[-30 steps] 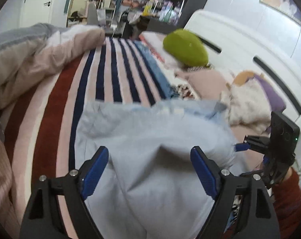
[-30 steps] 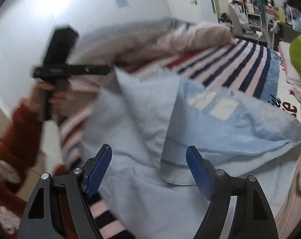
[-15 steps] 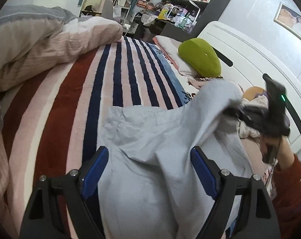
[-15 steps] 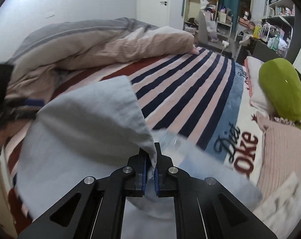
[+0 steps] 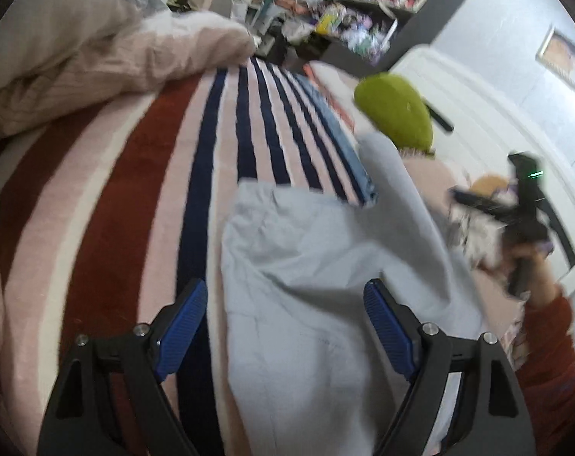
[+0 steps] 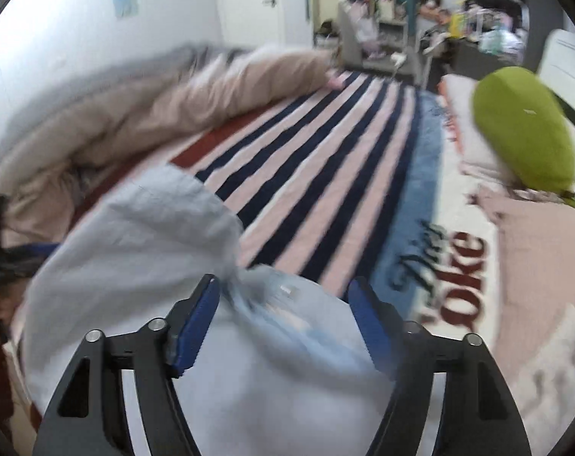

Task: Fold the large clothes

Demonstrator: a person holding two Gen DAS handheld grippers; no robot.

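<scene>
Plainly a fold is under way: the pale blue garment (image 5: 318, 304) lies on the near part of the striped blanket (image 5: 143, 197) that covers the bed, with one portion of it thrown up and over in a loose, rumpled flap (image 6: 135, 235). The right gripper (image 6: 283, 311) has its jaws opening, and cloth sits between them with the pads no longer pressing on it (a release, as I judge it, after carrying that edge across). The left gripper (image 5: 285, 319) hangs wide apart above the near part of the garment, grasping nothing. A green cushion (image 5: 396, 116) rests far off to the right by the white headboard (image 5: 489, 121), and a bunched duvet (image 5: 97, 57) fills the far left. Next, I would expect the flap to need smoothing flat, then a fresh edge taken at the near side for the following fold; the fabric is limp and will wrinkle unless both corners are drawn evenly.
</scene>
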